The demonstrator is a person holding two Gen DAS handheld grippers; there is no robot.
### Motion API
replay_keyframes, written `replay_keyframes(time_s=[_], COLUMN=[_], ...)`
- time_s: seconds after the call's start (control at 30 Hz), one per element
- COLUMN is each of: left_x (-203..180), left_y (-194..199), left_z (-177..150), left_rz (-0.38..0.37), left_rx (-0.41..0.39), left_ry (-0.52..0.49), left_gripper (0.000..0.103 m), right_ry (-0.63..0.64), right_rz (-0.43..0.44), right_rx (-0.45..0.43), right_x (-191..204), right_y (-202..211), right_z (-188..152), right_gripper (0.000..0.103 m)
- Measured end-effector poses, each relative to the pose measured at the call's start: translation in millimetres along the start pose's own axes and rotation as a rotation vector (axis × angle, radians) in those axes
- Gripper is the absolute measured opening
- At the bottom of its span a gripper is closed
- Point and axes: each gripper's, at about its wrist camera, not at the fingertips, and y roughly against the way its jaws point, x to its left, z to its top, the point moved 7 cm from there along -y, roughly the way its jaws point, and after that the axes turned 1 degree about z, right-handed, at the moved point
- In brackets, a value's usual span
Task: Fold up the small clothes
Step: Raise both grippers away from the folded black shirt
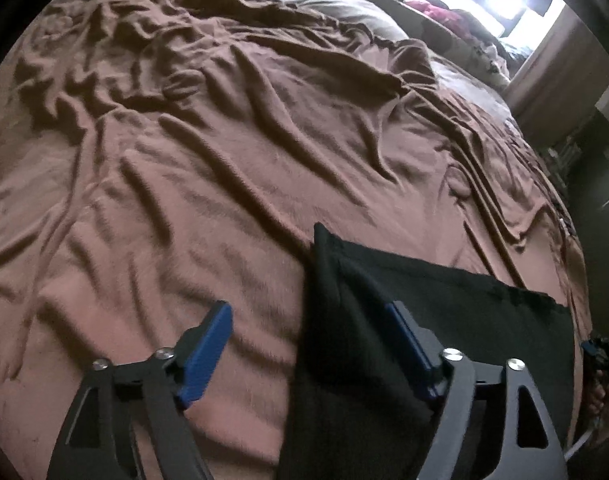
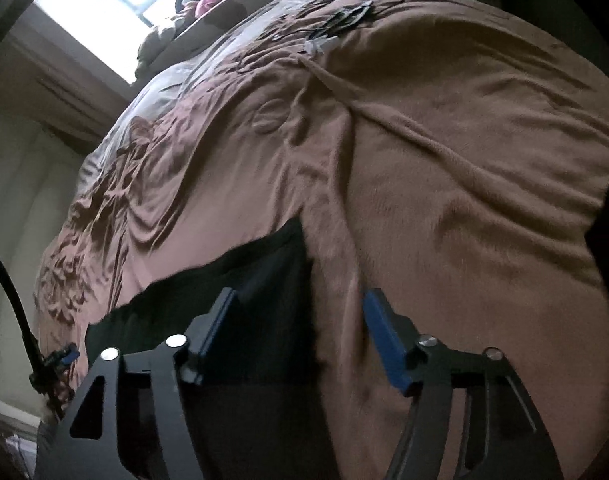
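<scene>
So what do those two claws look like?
Both match. The left claw and right claw each have two flat blue fingers on black metal arms with triangle cut-outs and round silver bolts. A black cable hangs nearby.

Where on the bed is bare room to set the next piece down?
Free: brown blanket left of the black garment, and to its right in the right wrist view. Crowded: far edge under the window, with piled clothes, and small items on the blanket.
</scene>
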Motion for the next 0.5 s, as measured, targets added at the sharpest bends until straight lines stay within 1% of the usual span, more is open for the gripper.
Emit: replay_keyframes(time_s=[0.07,0.13,0.27,0.33,0.37,0.43,0.5], left_x=[-5,-10,-20,-25,-27,-31,-34], left_y=[13,25,50,62,68,79,88], left_z=[-7,-14,-30,-39,-45,-56,-65], left_rz=[-0.018,-0.034,-0.045,-0.041,-0.042,-0.051,-0.067], left_rx=[-0.012,-0.019,-0.028,-0.035,-0.038,-0.037,-0.035], left_ry=[-0.007,-0.013,-0.048,-0.078,-0.091,-0.111,-0.109], left_gripper=[0.087,0.093,0.098,0.101,0.101,0.101,0.101], right_ry=[0.029,0.052,0.118,0.141,0.148,0.159,0.174], right_rz=[-0.007,-0.015,-0.021,-0.021,-0.02,-0.006,-0.001], right_rx=[0.003,-0.012,-0.024,-0.031,-0.036,-0.044,-0.043], right_x=[9,17,37,44,46,50,54], right_y=[12,21,43,56,60,71,80], right_z=[-7,-9,-26,-36,-40,-49,-60], right_gripper=[0.076,0.084,0.09,0.1,0.103,0.103,0.103])
